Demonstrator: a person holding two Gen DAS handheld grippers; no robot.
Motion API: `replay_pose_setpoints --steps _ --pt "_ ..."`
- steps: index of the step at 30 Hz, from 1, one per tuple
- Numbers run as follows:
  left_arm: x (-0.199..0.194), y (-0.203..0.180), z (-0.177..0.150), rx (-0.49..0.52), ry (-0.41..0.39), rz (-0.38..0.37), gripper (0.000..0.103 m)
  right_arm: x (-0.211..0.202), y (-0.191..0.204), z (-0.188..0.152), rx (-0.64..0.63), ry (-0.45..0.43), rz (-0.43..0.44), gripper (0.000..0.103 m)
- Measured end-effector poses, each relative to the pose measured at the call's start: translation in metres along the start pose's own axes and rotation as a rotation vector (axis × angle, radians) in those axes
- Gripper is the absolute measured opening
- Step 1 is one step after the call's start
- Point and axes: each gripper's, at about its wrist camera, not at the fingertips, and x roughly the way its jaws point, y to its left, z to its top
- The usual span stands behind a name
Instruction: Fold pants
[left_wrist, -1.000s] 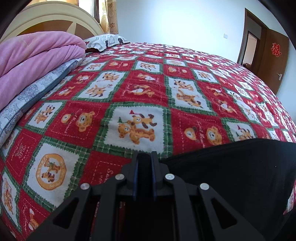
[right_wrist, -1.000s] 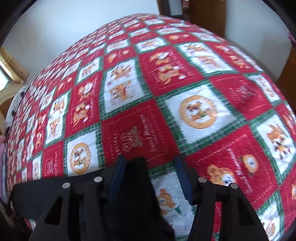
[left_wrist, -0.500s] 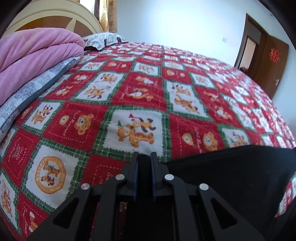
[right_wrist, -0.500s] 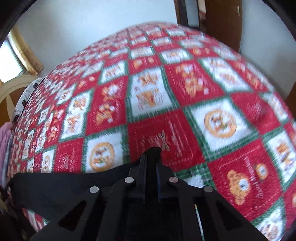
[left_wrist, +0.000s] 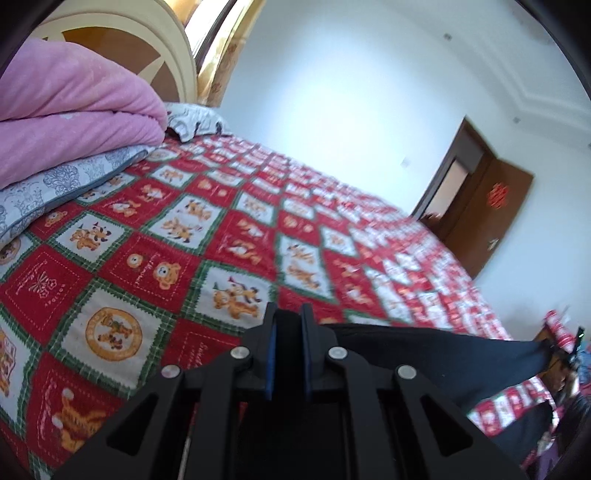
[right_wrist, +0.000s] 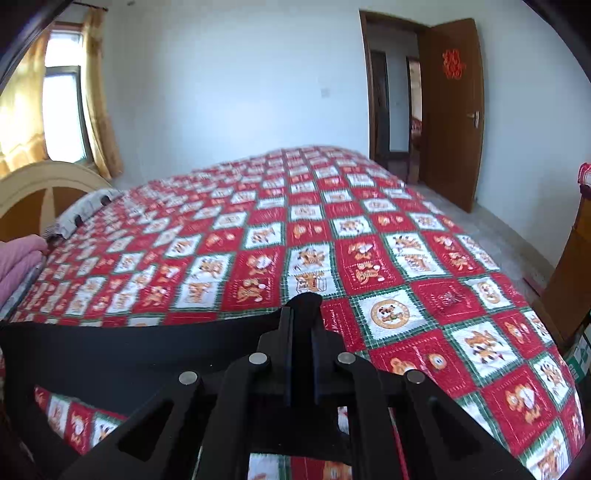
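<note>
The black pants (left_wrist: 424, 354) hang stretched between my two grippers, lifted off the bed. In the left wrist view my left gripper (left_wrist: 288, 321) is shut on one end of the cloth, and the fabric runs off to the right. In the right wrist view my right gripper (right_wrist: 302, 308) is shut on the other end of the pants (right_wrist: 129, 347), with a tuft of black cloth poking out above its fingertips; the fabric runs off to the left. How much of the pants hangs below the grippers is hidden.
Under the pants lies the bed with a red, white and green patchwork quilt (right_wrist: 332, 236). A folded pink blanket (left_wrist: 74, 118) on a grey patterned pillow (left_wrist: 66, 181) sits by the headboard (left_wrist: 122, 44). A brown door (right_wrist: 450, 110) stands open beyond the bed.
The right gripper closed on the pants' edge. Both grippers rose and tilted upward, lifting the black cloth off the quilt and pulling it taut between them.
</note>
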Motion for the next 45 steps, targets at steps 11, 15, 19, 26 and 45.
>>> replay_pose_setpoints --steps 11,15,19,26,45 --pt "-0.066 0.007 -0.056 0.015 -0.040 -0.195 0.012 -0.091 -0.037 -0.082 0.081 -0.092 0.029 0.007" --pt "-0.079 0.017 -0.083 0.018 -0.017 -0.206 0.012 -0.110 -0.045 -0.116 0.104 -0.091 0.038 0.007" --pt "-0.086 0.026 -0.104 0.028 0.020 -0.206 0.012 -0.119 -0.050 -0.142 0.103 -0.063 0.024 0.008" --pt "-0.093 0.028 -0.120 0.103 0.060 -0.204 0.014 -0.129 -0.051 -0.168 0.071 0.016 0.005 0.011" --pt "-0.138 0.072 -0.121 0.051 0.071 -0.062 0.025 -0.202 -0.001 -0.162 0.059 -0.026 -0.066 0.042"
